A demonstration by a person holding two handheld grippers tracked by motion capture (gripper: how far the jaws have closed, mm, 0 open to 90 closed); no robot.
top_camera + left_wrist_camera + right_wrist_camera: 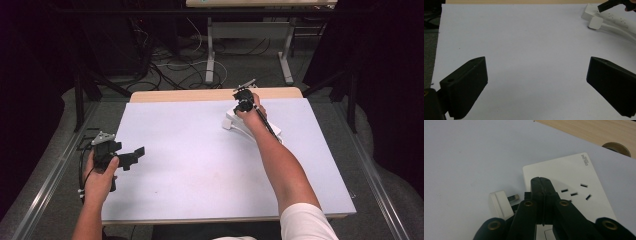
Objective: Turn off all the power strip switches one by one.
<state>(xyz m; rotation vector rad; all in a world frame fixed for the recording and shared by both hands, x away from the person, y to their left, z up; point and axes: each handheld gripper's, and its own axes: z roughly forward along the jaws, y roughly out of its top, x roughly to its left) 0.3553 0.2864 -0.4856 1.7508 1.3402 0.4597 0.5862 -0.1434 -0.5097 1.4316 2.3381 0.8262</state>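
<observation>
power strip (pixel 250 127) on the table's (pixel 190 165) far right part, plug (pixel 500 203) just left of it

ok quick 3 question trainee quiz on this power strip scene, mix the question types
1. True or false: the left gripper has its jaws spread wide over bare table.
2. The right gripper is: A) open, B) shut, C) holding a cup.
3. What lies loose beside the white power strip?

Key
1. True.
2. B; its jaws meet above the strip, and no gripped thing is visible.
3. A white plug lying on the table with its prongs showing.
</observation>
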